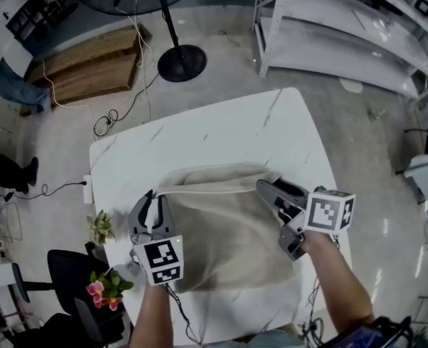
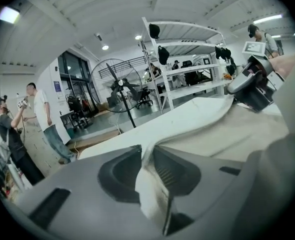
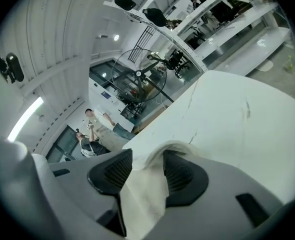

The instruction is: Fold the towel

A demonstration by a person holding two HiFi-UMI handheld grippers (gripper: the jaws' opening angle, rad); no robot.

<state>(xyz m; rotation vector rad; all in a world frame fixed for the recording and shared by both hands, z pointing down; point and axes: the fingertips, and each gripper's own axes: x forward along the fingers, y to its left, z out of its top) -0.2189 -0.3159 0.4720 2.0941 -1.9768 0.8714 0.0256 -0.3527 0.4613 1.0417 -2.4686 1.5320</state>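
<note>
We note the towel (image 1: pixel 228 245) lying on the desk (image 1: pixel 199 125). The left claw (image 1: pixel 151 198) clenches its far left corner. The right claw (image 1: pixel 276 191) is released, with the far right corner loose between its 2 pads.

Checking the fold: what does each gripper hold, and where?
Left gripper pinches the towel at its folded edge's left corner; right gripper stands open around the right corner, apparently not clamping.

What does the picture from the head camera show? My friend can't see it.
A beige cloth towel lies on a white marble-patterned table, its far edge slightly raised. The left hand-held gripper and right hand-held gripper each have a far corner between their jaws. A black floor fan and white metal shelves stand beyond.
</note>
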